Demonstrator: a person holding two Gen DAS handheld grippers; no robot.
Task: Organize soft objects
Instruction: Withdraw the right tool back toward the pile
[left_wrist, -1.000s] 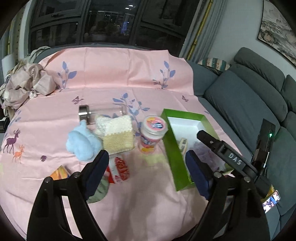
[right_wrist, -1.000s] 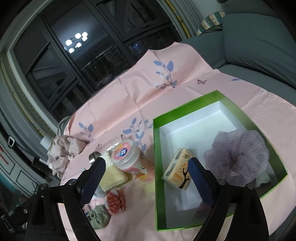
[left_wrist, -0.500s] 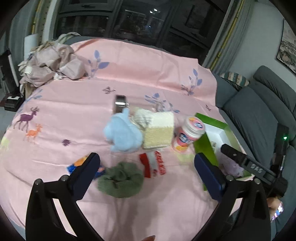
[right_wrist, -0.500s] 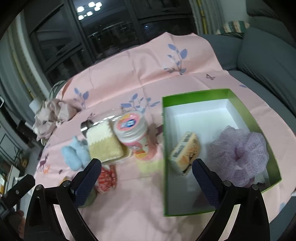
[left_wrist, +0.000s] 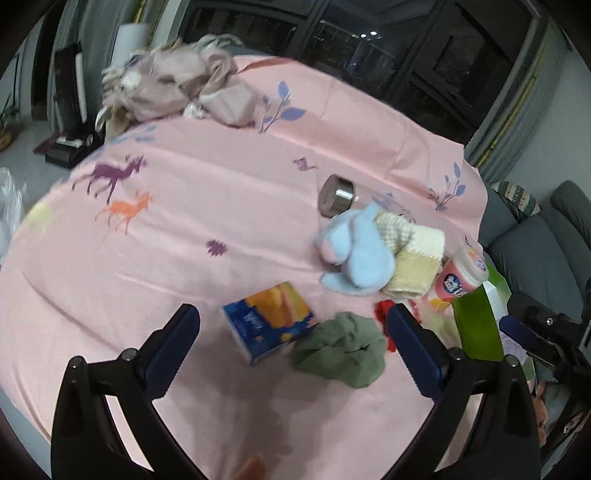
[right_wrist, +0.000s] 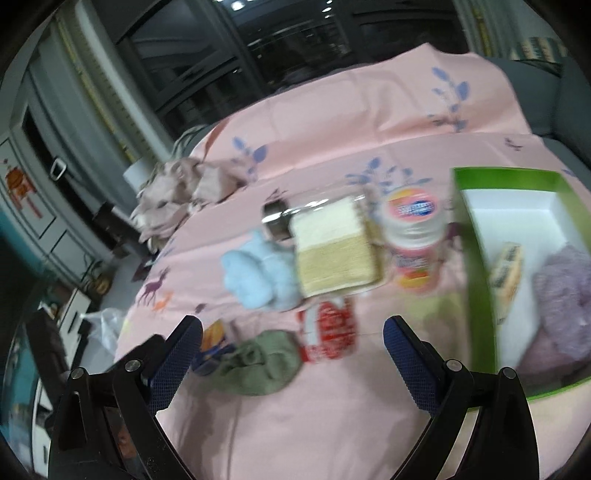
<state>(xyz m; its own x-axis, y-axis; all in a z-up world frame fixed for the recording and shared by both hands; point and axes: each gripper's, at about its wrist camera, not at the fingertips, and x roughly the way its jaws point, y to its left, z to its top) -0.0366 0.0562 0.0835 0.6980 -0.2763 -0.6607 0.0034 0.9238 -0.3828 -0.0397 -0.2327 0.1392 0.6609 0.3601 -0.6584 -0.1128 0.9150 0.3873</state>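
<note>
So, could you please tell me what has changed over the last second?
Both tools swung left, away from the green box: the left tool now faces the blue carton and green cloth, and the right tool faces the cloth and the red packet. Both stayed open and empty, and the objects have not moved.

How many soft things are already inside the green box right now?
1 clearly soft: the purple scrunchie at the right end of the green box. A small printed packet lies beside it; whether it is soft is unclear. The box's near right corner is out of frame.
</note>
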